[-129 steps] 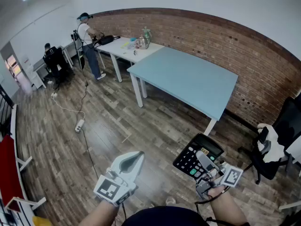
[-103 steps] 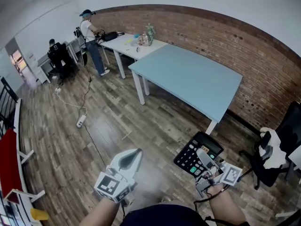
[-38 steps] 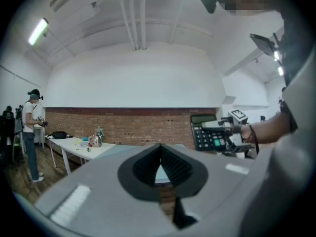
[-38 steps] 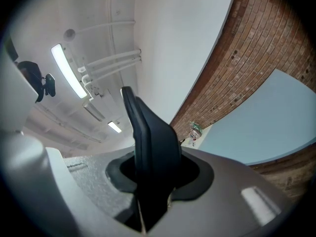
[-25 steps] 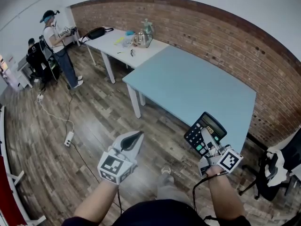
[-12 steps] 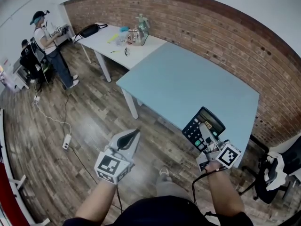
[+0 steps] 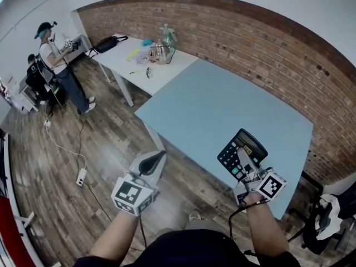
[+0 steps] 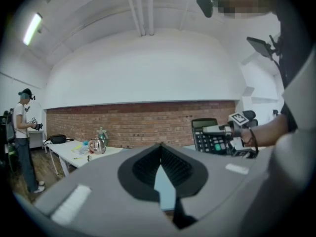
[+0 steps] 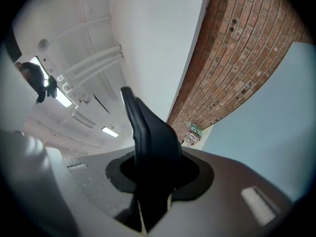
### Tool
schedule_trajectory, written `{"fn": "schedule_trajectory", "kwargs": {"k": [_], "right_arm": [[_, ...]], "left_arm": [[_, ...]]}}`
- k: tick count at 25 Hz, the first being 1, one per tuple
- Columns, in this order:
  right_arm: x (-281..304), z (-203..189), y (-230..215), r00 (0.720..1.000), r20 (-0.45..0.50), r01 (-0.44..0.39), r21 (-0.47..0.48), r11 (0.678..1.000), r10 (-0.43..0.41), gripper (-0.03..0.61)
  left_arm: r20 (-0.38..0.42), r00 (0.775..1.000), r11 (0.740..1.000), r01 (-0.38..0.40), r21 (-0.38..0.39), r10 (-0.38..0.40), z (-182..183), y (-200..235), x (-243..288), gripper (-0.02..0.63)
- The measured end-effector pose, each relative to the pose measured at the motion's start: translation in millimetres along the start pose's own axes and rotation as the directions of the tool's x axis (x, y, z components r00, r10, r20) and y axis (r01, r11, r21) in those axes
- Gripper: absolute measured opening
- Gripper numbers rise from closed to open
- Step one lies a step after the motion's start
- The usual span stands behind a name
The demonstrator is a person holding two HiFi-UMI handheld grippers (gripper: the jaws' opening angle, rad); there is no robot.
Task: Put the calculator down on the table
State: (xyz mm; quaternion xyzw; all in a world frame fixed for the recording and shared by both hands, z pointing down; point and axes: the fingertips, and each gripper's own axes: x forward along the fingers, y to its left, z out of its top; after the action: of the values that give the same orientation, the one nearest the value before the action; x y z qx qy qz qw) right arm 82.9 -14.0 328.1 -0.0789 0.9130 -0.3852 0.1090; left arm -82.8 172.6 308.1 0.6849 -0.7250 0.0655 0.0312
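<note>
Two grippers low in the head view, one in each hand. Right gripper at lower right of frame, clamped on the calculator from its near end. Keypad visible from above, display end pointing away toward the brick wall. Calculator held in the air over the near right part of the light-blue table, not lying on it. Same grip in the right gripper view: dark edge of the calculator standing between the jaws, pinched on both sides. Blue tabletop at right of that frame, brick above it.

Left gripper at lower centre-left, over the wooden floor, just short of the table's near edge. Tips pressed together, nothing between them. Same in the left gripper view, tips meeting at centre frame. Calculator and right gripper to the right of centre there.

Upper left of head view: white table next to the blue one, with a spray bottle, a black bag and a few small items too small to name. Person standing beside it. White power strip with cable on the floor at left.
</note>
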Motion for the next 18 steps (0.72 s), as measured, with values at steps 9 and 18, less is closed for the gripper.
{"fn": "schedule_trajectory", "kwargs": {"k": [9,18], "right_arm": [[28.5,17.4,-39.5,1.000,-0.006,0.019,0.024,1.000,-0.018,0.123],[39.0,32.6,-64.9,0.997,0.029,0.068,0.031,0.997,-0.069,0.123]], "left_arm": [[0.010,1.000,1.000,-0.008,0.016,0.008,12.7,17.7,49.6,0.003],[0.012,0.998,0.998,0.058,0.005,-0.058,11.7,32.3,104.7,0.003]]}}
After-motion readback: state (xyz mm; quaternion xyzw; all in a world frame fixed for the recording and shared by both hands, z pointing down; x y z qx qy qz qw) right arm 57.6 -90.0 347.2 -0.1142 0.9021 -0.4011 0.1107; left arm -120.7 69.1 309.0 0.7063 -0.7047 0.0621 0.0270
